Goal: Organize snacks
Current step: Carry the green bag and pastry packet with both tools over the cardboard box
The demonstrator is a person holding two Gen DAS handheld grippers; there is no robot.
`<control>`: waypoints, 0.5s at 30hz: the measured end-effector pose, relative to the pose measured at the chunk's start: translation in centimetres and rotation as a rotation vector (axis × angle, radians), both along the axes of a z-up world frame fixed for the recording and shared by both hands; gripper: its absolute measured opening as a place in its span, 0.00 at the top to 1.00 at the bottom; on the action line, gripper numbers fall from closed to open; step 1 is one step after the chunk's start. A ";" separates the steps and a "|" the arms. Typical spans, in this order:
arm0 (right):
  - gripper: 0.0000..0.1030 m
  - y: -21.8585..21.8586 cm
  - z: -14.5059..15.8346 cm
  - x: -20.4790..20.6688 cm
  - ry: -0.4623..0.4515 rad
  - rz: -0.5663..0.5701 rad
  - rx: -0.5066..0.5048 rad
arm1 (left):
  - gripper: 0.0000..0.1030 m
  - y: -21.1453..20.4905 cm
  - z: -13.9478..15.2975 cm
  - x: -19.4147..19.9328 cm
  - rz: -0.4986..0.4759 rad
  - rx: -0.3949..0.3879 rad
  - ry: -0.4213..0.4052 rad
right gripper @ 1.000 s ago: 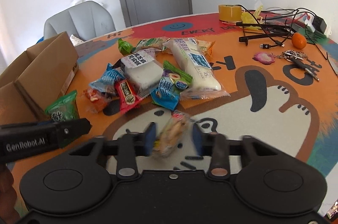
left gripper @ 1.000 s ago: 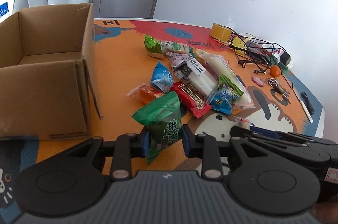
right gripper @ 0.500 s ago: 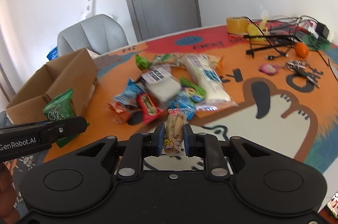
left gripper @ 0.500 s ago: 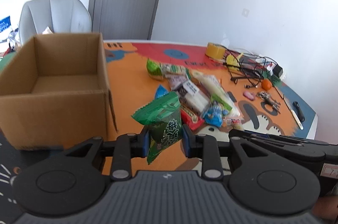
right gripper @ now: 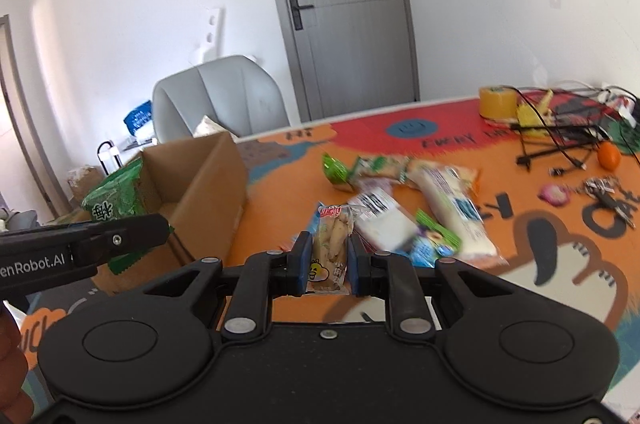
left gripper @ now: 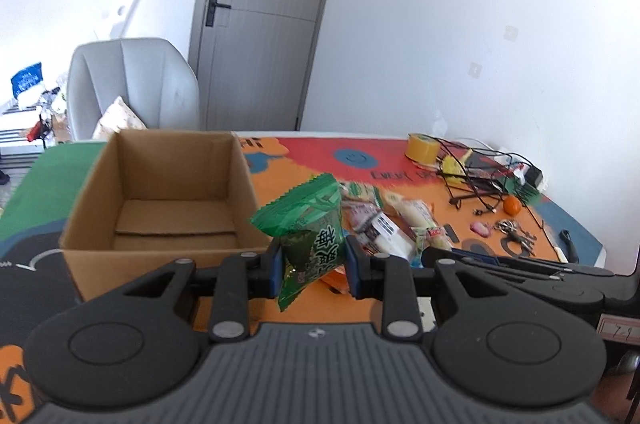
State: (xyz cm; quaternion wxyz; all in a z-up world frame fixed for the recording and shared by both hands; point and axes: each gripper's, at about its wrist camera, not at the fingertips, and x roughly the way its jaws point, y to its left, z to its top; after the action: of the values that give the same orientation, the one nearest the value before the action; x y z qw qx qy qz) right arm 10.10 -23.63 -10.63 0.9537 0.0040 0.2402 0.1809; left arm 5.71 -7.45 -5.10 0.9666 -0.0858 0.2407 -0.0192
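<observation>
My left gripper (left gripper: 313, 266) is shut on a green snack packet (left gripper: 308, 224) and holds it in the air just right of the open cardboard box (left gripper: 160, 192), which looks empty. My right gripper (right gripper: 329, 266) is shut on a small clear packet of pale snacks (right gripper: 330, 248), lifted above the table. The left gripper and its green packet also show in the right wrist view (right gripper: 116, 204), beside the box (right gripper: 200, 180). A pile of snack packets (right gripper: 400, 208) lies on the orange mat.
A yellow tape roll (right gripper: 498, 102), tangled black cables (right gripper: 560, 132), a small orange (right gripper: 608, 157) and keys (right gripper: 604, 188) sit at the table's far right. A grey chair (left gripper: 128, 88) stands behind the box. A door is in the back wall.
Both grippers have risen from the table with their packets. The right one closed on the pale snack packet. The left one moved toward the box, whose inside now shows.
</observation>
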 end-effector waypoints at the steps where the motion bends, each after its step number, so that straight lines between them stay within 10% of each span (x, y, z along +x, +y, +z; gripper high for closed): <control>1: 0.80 0.3 0.2 -0.1 -0.007 0.008 0.000 | 0.71 0.3 0.2 -0.2 0.009 0.004 -0.005; 15: 0.80 3.8 2.0 -0.4 -0.054 0.078 0.002 | 0.71 4.4 1.7 -1.4 0.101 0.014 -0.031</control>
State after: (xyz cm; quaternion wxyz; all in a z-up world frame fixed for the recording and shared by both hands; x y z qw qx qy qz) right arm 9.73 -19.87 -8.63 0.9520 -0.0094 0.2144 0.2184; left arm 4.31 -3.00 -3.36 0.9706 -0.0909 0.2210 0.0300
